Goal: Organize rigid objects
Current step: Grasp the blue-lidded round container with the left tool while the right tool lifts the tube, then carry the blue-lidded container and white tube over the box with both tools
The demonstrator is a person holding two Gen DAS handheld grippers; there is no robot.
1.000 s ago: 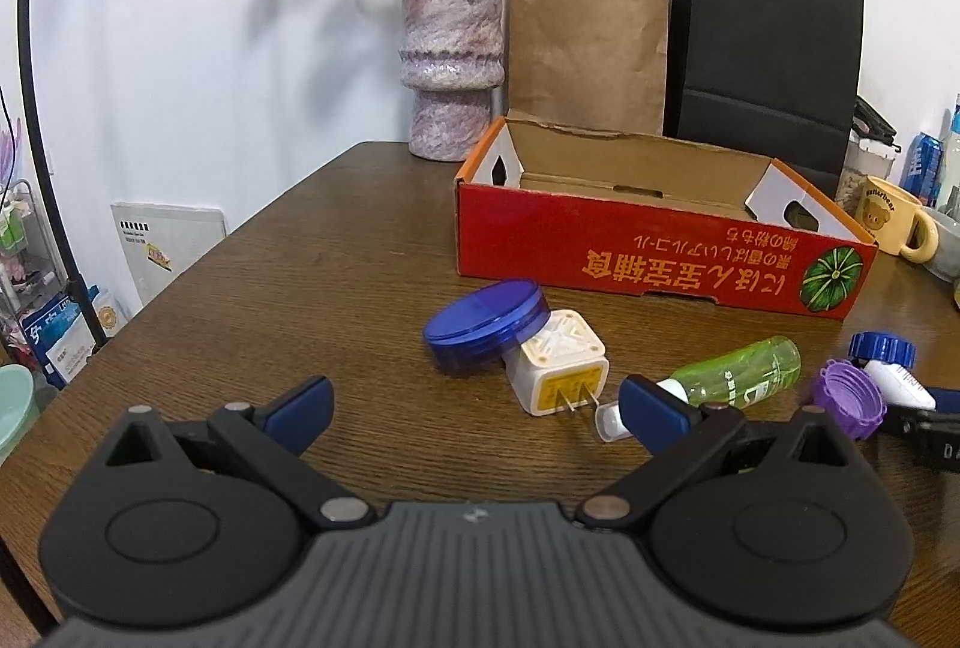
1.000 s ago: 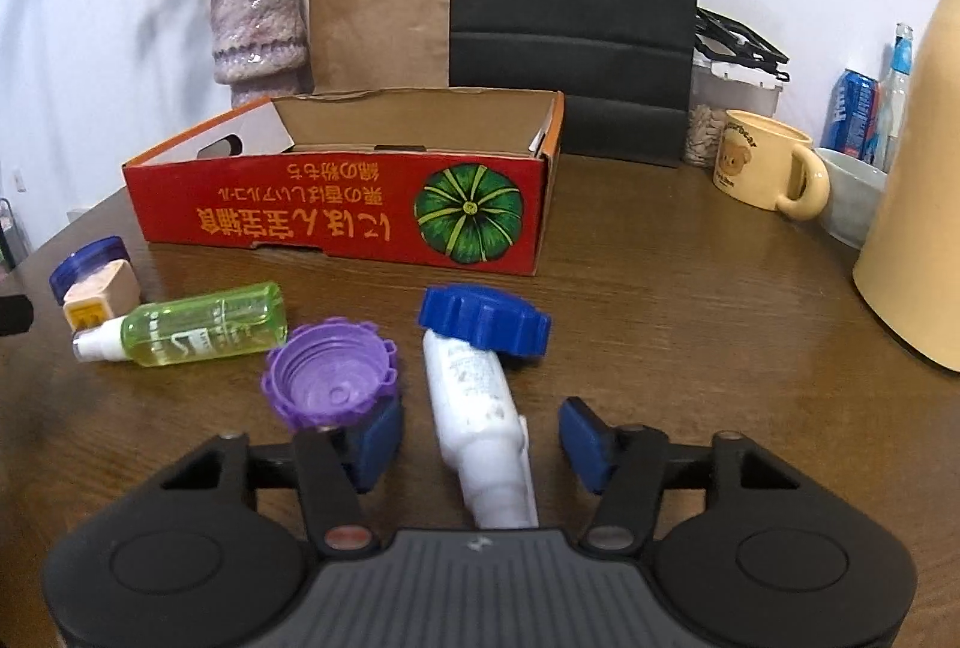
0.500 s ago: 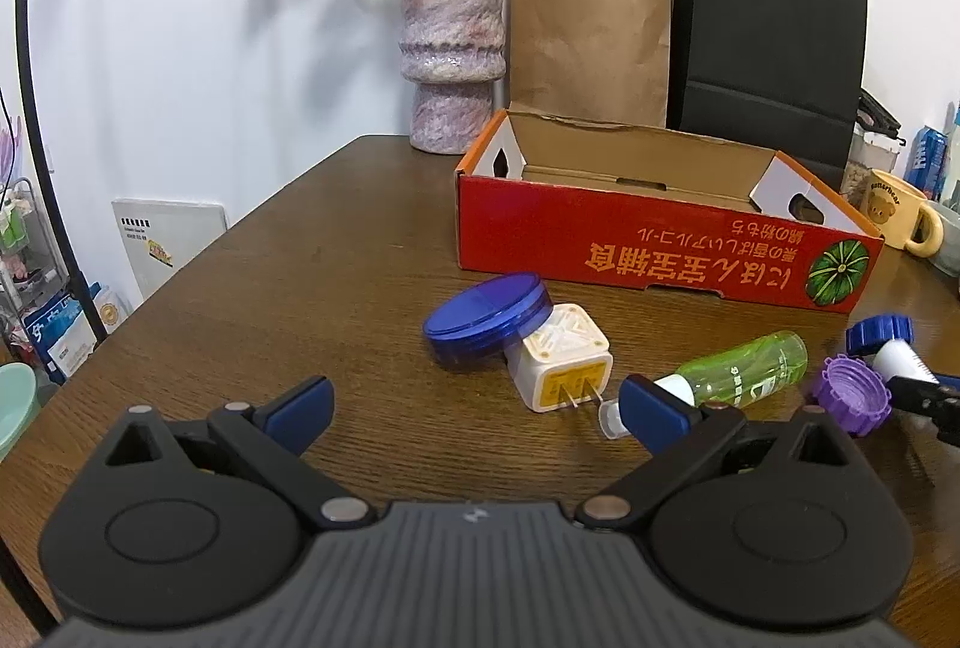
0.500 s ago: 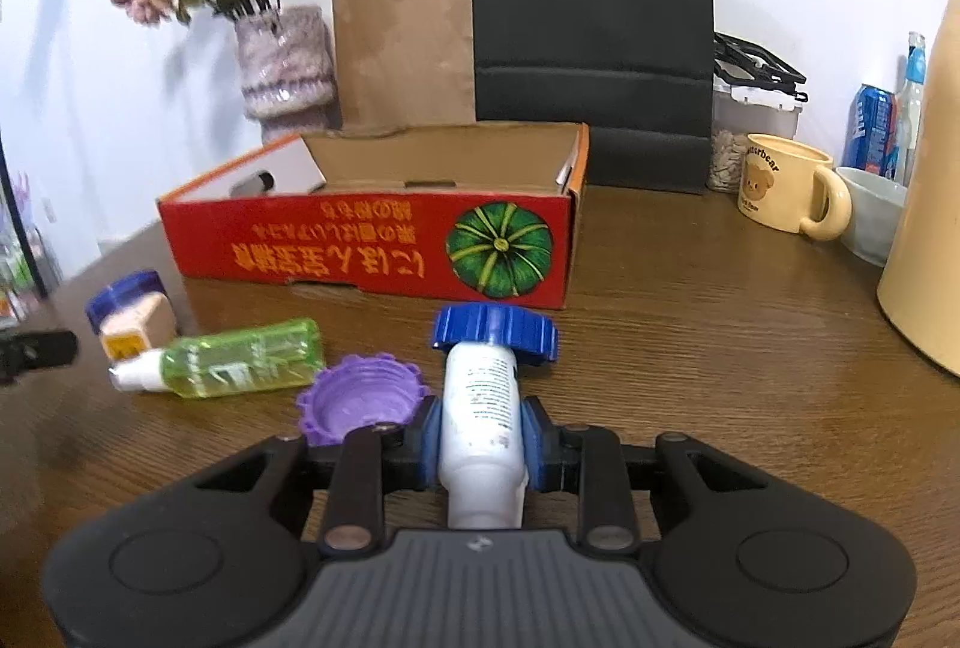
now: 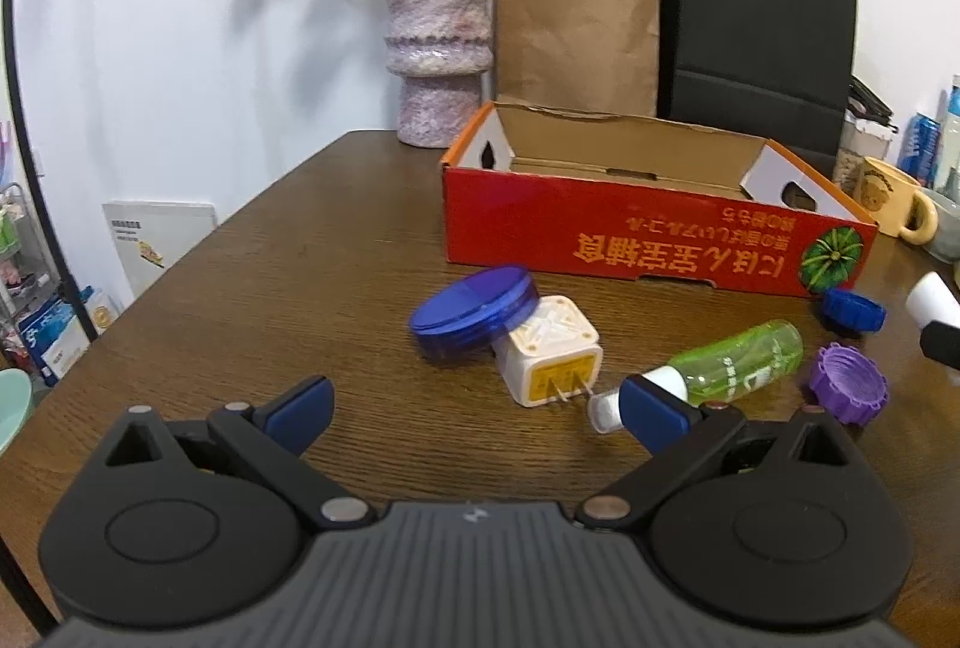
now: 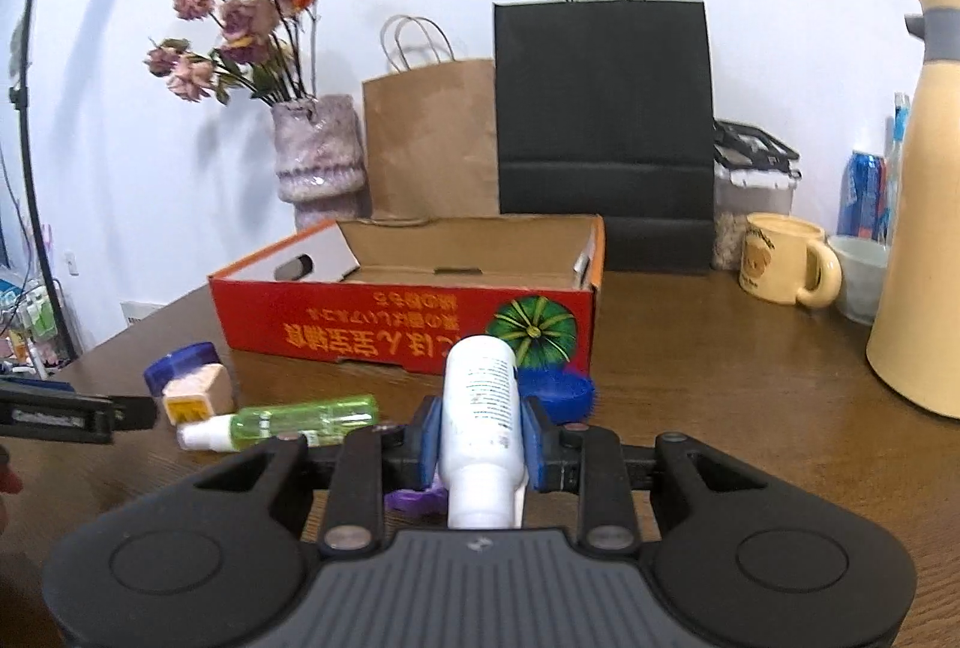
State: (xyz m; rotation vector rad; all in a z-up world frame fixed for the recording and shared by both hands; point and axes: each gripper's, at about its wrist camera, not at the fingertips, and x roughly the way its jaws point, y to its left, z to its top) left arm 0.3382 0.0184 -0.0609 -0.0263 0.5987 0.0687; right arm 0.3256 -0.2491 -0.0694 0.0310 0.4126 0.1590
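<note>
My right gripper [image 6: 480, 438] is shut on a white bottle [image 6: 482, 414] and holds it above the table, its far end pointing at the red cardboard box [image 6: 414, 312]. The bottle's blue cap [image 6: 558, 391] lies on the table behind it, separate from the bottle; it also shows in the left wrist view [image 5: 852, 310]. My left gripper [image 5: 474, 405] is open and empty, low over the table. Ahead of it lie a blue round lid [image 5: 474, 312], a white plug adapter [image 5: 549, 351], a green spray bottle [image 5: 720, 366] and a purple cap [image 5: 847, 383].
The red box [image 5: 648, 234] stands open behind the loose items. A vase of dried flowers [image 5: 437, 48], a brown paper bag [image 5: 576, 30] and a black bag [image 5: 756, 42] stand at the back. A yellow mug [image 6: 780, 258], a bowl [image 6: 861, 267] and a cream jug [image 6: 924, 228] stand at the right.
My right gripper closed on the white bottle and lifted it off the table; the blue cap stayed on the table. The left gripper stayed open and shifted only slightly.
</note>
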